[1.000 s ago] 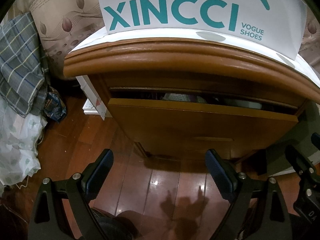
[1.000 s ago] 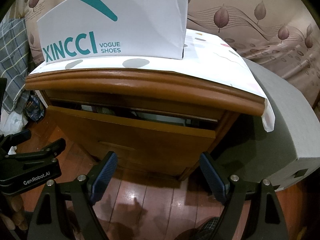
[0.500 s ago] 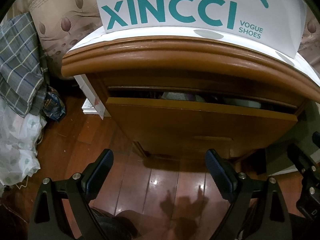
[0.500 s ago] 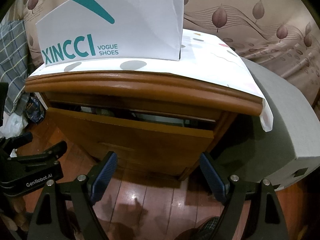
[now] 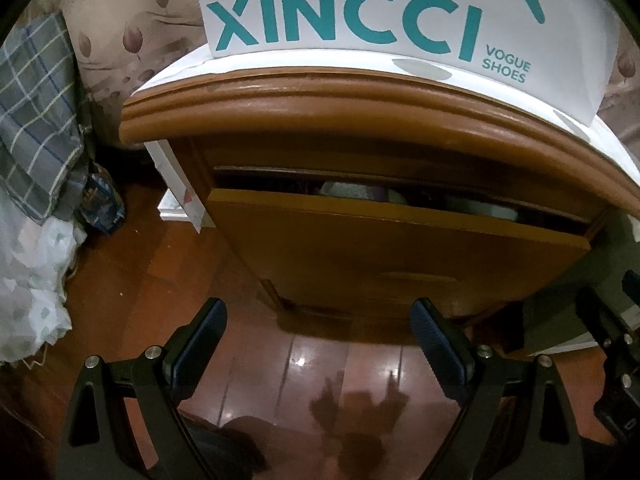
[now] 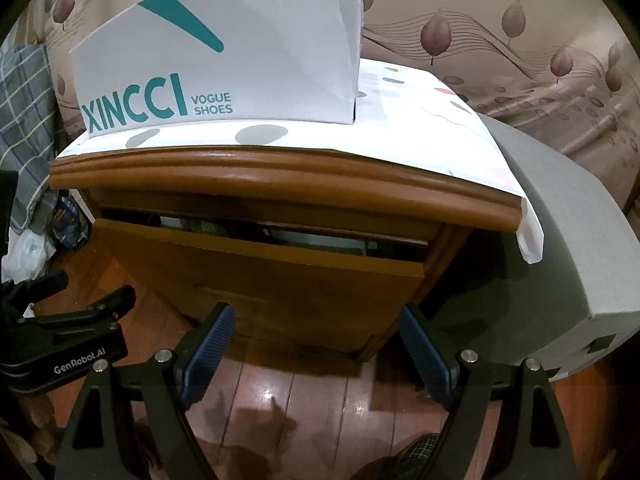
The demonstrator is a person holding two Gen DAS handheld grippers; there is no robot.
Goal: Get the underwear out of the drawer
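Note:
A brown wooden nightstand's drawer (image 5: 384, 248) (image 6: 280, 280) stands slightly pulled out. Through the narrow gap I see pale folded cloth (image 5: 352, 192) (image 6: 200, 226); I cannot tell which piece is underwear. My left gripper (image 5: 318, 340) is open and empty, above the floor in front of the drawer. My right gripper (image 6: 316, 344) is open and empty, just in front of the drawer's lower edge. The left gripper's body also shows in the right wrist view (image 6: 72, 340).
A white XINCCI shoe box (image 5: 400, 20) (image 6: 224, 56) sits on the nightstand top on a white sheet (image 6: 400, 120). A plaid cloth (image 5: 36, 112) and bedding hang at the left. A grey block (image 6: 560, 240) stands right of the nightstand. Glossy wood floor (image 5: 280, 380) lies below.
Both grippers have moved slightly closer to the nightstand. The drawer gap and the open jaws look the same.

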